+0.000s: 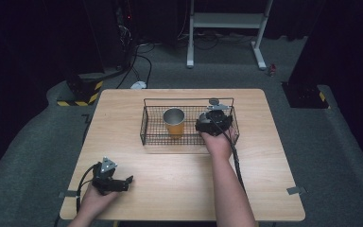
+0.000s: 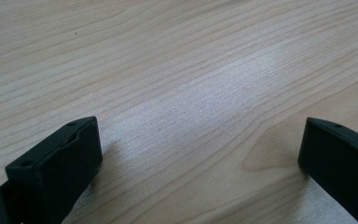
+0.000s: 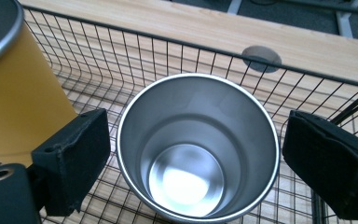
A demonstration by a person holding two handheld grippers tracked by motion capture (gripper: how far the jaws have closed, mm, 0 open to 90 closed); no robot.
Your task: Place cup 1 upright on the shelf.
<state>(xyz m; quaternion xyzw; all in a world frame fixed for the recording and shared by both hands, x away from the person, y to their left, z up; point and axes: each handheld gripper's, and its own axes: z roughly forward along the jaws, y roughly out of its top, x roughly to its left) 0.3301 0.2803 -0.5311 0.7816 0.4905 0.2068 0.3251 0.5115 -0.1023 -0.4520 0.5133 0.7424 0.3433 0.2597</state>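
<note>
A black wire-mesh basket (image 1: 147, 124) sits mid-bench (image 1: 179, 179) on pale wood grain. It holds an upright orange cup (image 1: 174, 124) with a metal rim at its left and a smooth, empty steel cup (image 3: 198, 149) at its right. The right tongs (image 3: 196, 158) stand spread either side of the steel cup. The left tongs (image 2: 198, 161) rest spread at the near left, empty.

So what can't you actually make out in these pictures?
- Steel cup: its outside wall, in the right gripper view that looks down into it; in the high view the right gripper covers it.
- Orange cup: cut off by the frame edge.
- Small red object on the floor: too small to identify.
</note>
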